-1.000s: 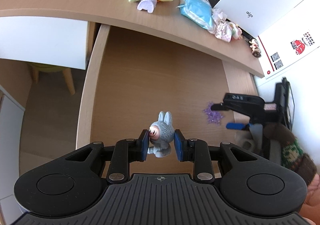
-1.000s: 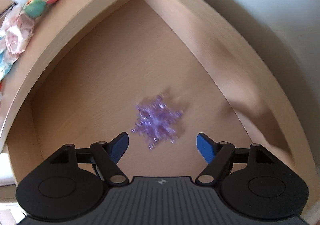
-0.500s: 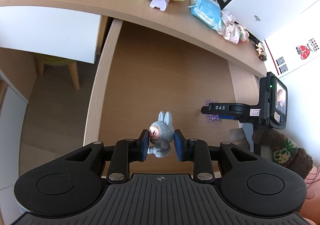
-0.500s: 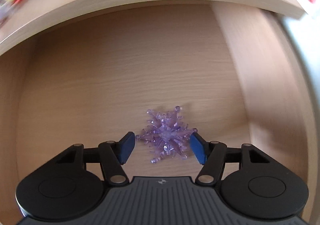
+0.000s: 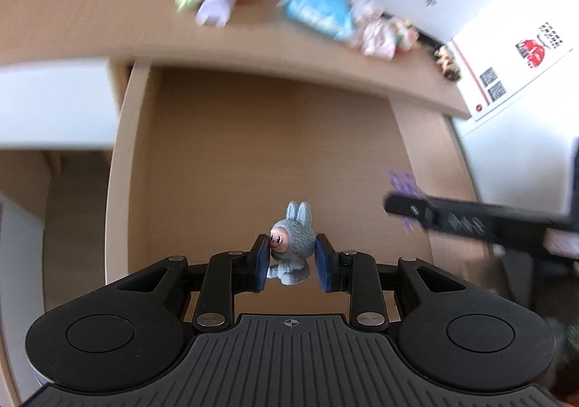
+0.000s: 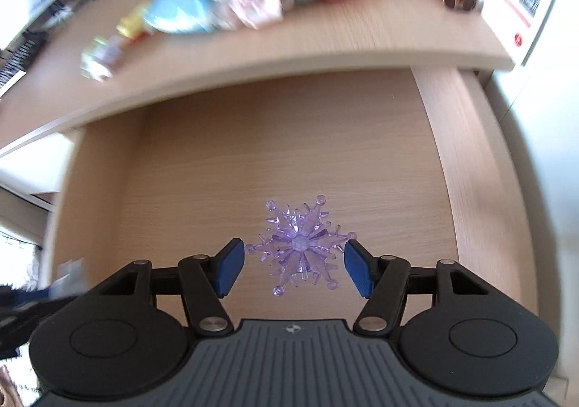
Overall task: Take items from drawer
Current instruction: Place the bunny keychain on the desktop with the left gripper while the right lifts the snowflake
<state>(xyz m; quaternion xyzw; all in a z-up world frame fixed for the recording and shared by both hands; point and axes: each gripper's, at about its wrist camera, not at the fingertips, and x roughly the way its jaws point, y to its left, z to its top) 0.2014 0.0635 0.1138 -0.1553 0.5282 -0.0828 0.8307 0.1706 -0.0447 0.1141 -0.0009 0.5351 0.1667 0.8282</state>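
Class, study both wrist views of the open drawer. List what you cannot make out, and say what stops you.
- Toys on the desk top: motion blur in both views; kinds unclear.
- Purple snowflake: in the left wrist view, the right tool's arm covers most of it.
- Grey bunny figure: the left tool hides its underside.
- Drawer front: cut off by both tool bodies.

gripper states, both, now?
Left gripper: shut on bunny.
Right gripper: shut on snowflake.

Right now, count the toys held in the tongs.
2: a grey bunny figure in the left tongs, a purple snowflake in the right tongs.
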